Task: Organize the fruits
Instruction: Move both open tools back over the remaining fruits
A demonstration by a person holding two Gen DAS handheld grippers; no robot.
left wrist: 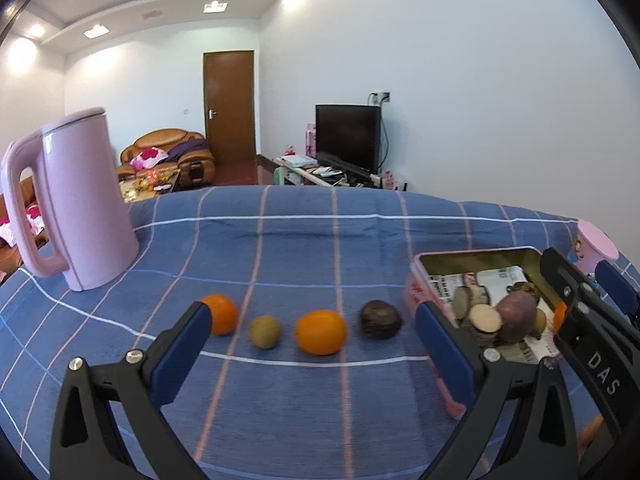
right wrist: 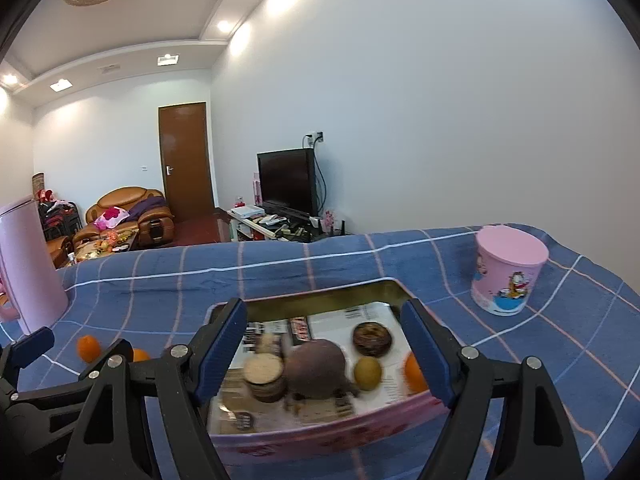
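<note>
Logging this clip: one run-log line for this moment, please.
left gripper: open, empty | right gripper: open, empty | four fruits on cloth | tin: holds fruits

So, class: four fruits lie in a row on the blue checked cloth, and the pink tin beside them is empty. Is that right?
Not quite. The four fruits do lie in a row on the blue checked cloth, but the pink tin is not empty: the right wrist view shows fruit already inside it on printed paper.
</note>
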